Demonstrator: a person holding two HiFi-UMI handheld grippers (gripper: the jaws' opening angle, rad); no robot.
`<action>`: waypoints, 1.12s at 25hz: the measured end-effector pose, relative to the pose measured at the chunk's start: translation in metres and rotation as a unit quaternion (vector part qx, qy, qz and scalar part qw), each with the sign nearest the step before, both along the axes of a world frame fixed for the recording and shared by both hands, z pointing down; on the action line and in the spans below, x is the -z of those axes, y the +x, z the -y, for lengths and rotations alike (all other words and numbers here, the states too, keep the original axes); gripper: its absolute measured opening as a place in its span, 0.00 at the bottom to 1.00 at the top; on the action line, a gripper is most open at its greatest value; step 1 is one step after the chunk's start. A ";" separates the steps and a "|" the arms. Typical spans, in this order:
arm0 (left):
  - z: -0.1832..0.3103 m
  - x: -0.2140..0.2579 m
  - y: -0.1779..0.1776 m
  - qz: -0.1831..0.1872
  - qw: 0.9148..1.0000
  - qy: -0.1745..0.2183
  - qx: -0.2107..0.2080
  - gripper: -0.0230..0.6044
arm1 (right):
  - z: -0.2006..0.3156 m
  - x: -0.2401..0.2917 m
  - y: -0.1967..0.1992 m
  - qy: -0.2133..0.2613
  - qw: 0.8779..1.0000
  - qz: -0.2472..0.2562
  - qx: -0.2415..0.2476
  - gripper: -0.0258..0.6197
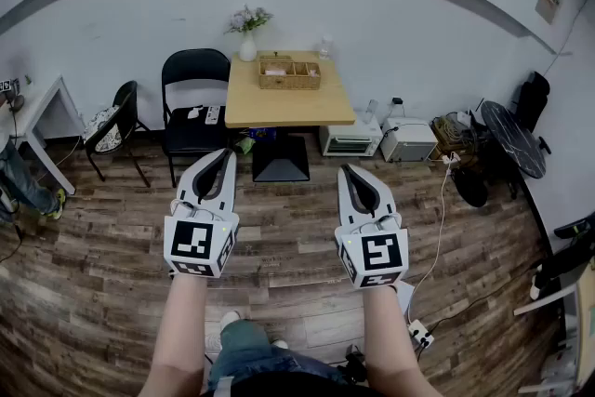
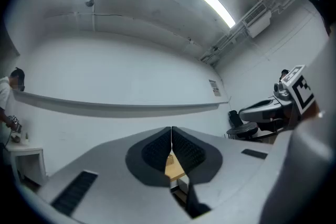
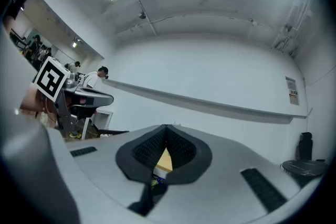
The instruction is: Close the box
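Plainly, the closing has not begun, and this reads as the approach step: the person stands on the wood floor (image 1: pixel 112 293) well back from the work. The left gripper (image 1: pixel 224 155) is held out in front with its jaws clenched together on nothing, only a sliver of the table showing past them in the left gripper view. Ahead, between the two tools in the head view, the wooden table (image 1: pixel 251 102) stands against the wall (image 1: pixel 139 23). The box (image 1: pixel 289 72) sits on the table's far half, well apart from both grippers. The right gripper (image 1: pixel 352 170) mirrors the left: jaws pinched shut, empty, pointing toward the table. I judge the next move calls for walking forward until the box is within reach. At least one claw then needs to open, or its shut tip be used to push, so a lid or flap can be brought down. The box is low, rectangular, tan and woven-looking. Its top seems open, with what may be dividers inside, but it is too small here to tell where a lid hinges. A white vase (image 1: pixel 247 47) with flowers stands just beside it on the left, and a small clear bottle (image 1: pixel 325 46) stands near it on the right. Both are things to avoid knocking.
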State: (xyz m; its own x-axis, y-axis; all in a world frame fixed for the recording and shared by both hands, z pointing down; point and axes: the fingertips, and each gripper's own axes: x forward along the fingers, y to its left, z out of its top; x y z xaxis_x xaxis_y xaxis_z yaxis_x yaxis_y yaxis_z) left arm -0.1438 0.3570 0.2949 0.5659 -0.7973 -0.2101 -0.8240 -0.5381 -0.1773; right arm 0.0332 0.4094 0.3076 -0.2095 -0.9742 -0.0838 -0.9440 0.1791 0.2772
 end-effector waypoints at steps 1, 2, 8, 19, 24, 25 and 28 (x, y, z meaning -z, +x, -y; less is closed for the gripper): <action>0.000 0.003 0.003 -0.001 1.000 0.005 0.001 0.06 | 0.001 0.002 0.005 0.002 1.000 0.000 -0.001 0.06; 0.001 0.006 0.005 -0.001 1.000 0.010 0.002 0.06 | 0.003 0.004 0.010 0.004 1.000 0.000 -0.002 0.06; 0.006 0.008 0.012 0.012 1.000 0.026 0.005 0.06 | 0.011 0.003 0.019 0.001 1.000 0.008 0.003 0.06; 0.052 -0.005 0.018 -0.015 0.999 -0.028 -0.034 0.67 | 0.058 -0.020 0.017 -0.059 0.997 0.038 0.026 0.57; 0.104 -0.014 0.006 -0.027 0.998 -0.045 -0.021 0.69 | 0.101 -0.019 0.019 -0.059 0.997 0.054 0.023 0.57; 0.117 -0.015 0.004 -0.029 0.998 -0.046 -0.019 0.69 | 0.113 -0.017 0.020 -0.053 0.997 0.055 0.019 0.57; 0.156 -0.017 0.001 -0.022 0.999 -0.043 -0.019 0.69 | 0.152 -0.016 0.026 -0.050 0.997 0.062 0.006 0.57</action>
